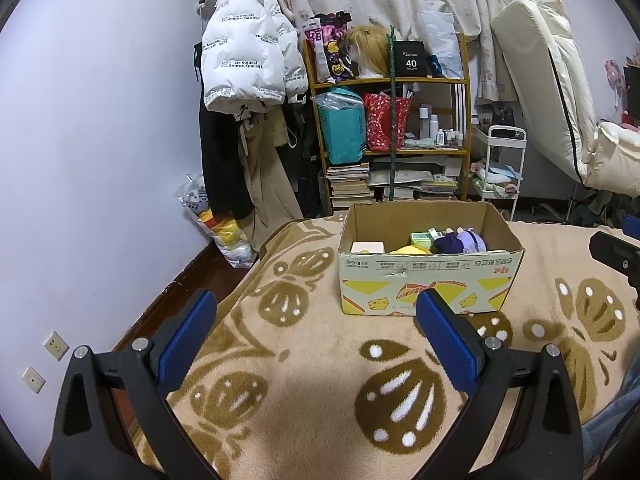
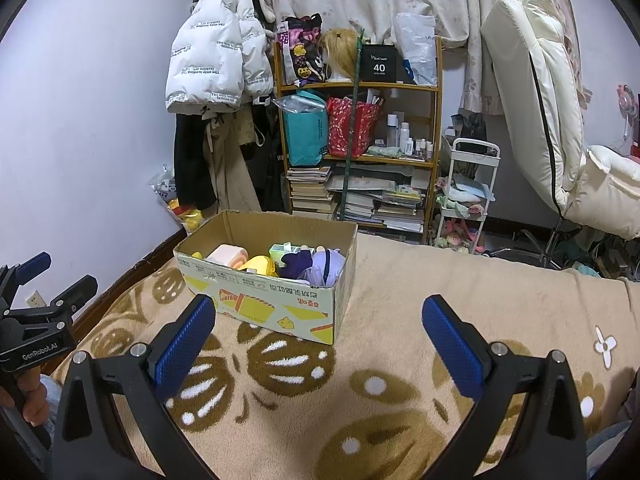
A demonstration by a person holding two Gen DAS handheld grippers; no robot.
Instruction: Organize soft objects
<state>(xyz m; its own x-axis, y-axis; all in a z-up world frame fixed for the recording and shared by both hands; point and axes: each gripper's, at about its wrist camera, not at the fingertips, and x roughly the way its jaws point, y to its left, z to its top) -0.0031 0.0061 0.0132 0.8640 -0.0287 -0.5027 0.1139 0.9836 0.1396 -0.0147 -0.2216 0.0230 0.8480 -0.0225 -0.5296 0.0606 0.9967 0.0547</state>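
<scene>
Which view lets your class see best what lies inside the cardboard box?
The right wrist view: it looks down into the cardboard box, showing more toys. The left wrist view sits lower, so the front wall hides more.

I'm seeing my left gripper [image 1: 316, 330] and right gripper [image 2: 320, 336] showing black frames, blue ribbed pads [image 2: 182, 346] and silver screws beside them. White "GenRobot.AI" lettering is showing on the left one, bare fingers [image 2: 34, 406] behind.

Soft toys, a purple plush [image 2: 326, 266] and yellow plush [image 2: 260, 265], lie inside the open cardboard box [image 2: 280, 308].
</scene>
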